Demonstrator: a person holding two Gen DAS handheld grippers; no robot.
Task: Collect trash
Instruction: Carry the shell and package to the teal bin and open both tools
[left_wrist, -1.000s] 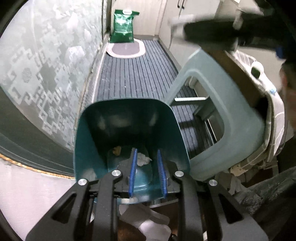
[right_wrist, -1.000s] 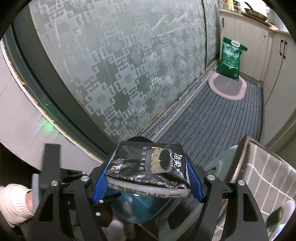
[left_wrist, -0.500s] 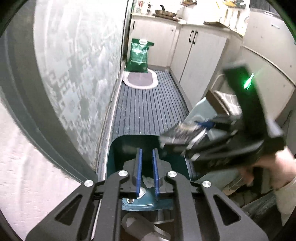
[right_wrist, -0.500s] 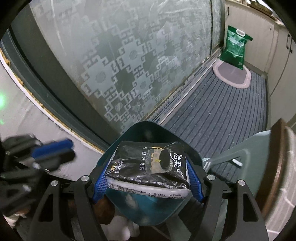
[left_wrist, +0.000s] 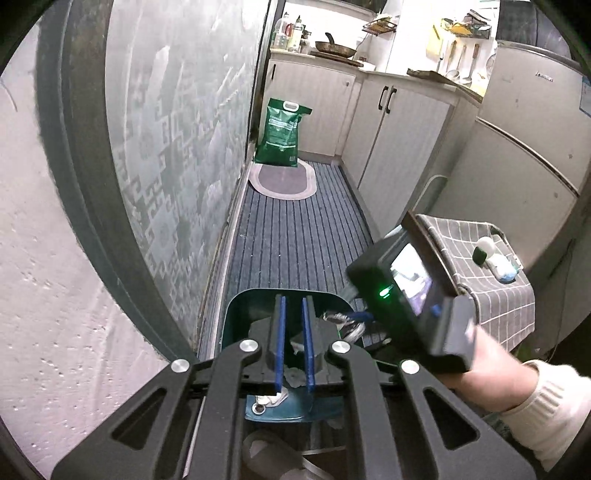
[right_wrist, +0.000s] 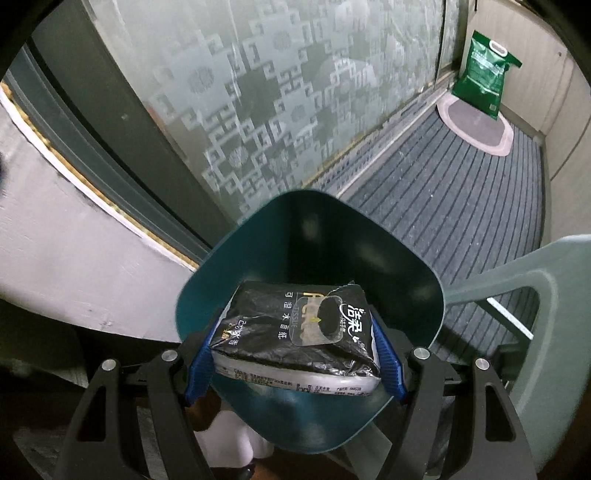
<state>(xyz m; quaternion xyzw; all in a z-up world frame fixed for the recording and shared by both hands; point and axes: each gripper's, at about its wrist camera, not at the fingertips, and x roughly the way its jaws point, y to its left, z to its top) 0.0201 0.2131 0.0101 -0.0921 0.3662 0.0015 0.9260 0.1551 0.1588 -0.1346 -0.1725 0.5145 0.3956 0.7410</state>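
Now the right gripper (right_wrist: 295, 354) is clamping a black tissue pack (right_wrist: 299, 328) just above the teal trash bin (right_wrist: 413, 295). Above the same bin, the left gripper (left_wrist: 293, 343) is holding nothing, its jaws having just been closing to a narrow gap.

Tissue pack (right_wrist: 295, 328) over bin (right_wrist: 406, 280); stool (right_wrist: 546, 295) right of bin.

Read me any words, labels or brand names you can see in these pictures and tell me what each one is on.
"TISSUE": on the black plastic tissue pack held in the right gripper.
Large white Chinese brand characters beside it on the same pack: visible, but I cannot read them surely.
Fine print along the pack's white edge: too small.
White print on the green sack by the cabinets: blurred.
Small badge on the grey refrigerator: too small.
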